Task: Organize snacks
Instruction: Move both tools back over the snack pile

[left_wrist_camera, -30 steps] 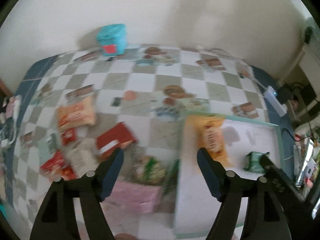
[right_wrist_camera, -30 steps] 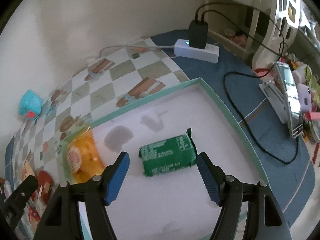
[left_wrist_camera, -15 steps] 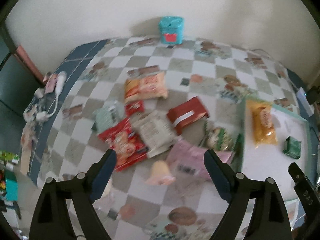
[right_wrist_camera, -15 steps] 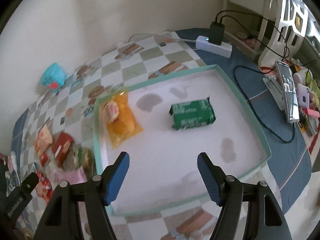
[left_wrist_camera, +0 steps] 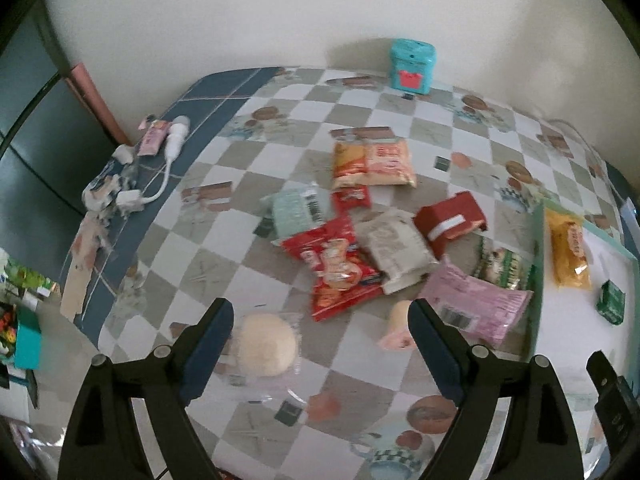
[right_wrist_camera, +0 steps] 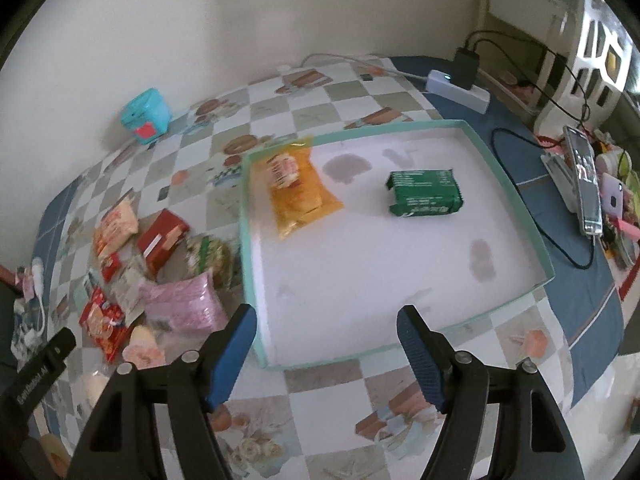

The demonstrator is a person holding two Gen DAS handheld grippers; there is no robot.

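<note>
A white tray with a teal rim [right_wrist_camera: 516, 196] holds a yellow snack bag [right_wrist_camera: 298, 192] and a green packet [right_wrist_camera: 424, 194]. Left of it lies a pile of snacks: a pink bag [left_wrist_camera: 472, 304], a red chip bag [left_wrist_camera: 338, 268], a red box [left_wrist_camera: 450, 218], a white packet [left_wrist_camera: 396, 248] and an orange-and-white bag [left_wrist_camera: 372, 162]. A wrapped round bun [left_wrist_camera: 266, 346] lies nearest my left gripper [left_wrist_camera: 320, 344], which is open and empty above the table's front. My right gripper [right_wrist_camera: 326, 342] is open and empty above the tray's near edge.
A teal tin [left_wrist_camera: 412, 66] stands by the back wall. A power strip with a plugged charger and cables [right_wrist_camera: 460, 84] lies right of the tray, with a phone and clutter [right_wrist_camera: 584, 172] further right. Cables and small items [left_wrist_camera: 132, 176] lie at the table's left edge.
Both grippers have pulled back and up from the tray. The left view has swung left from the tray to the snack pile. Both stay open and empty.
</note>
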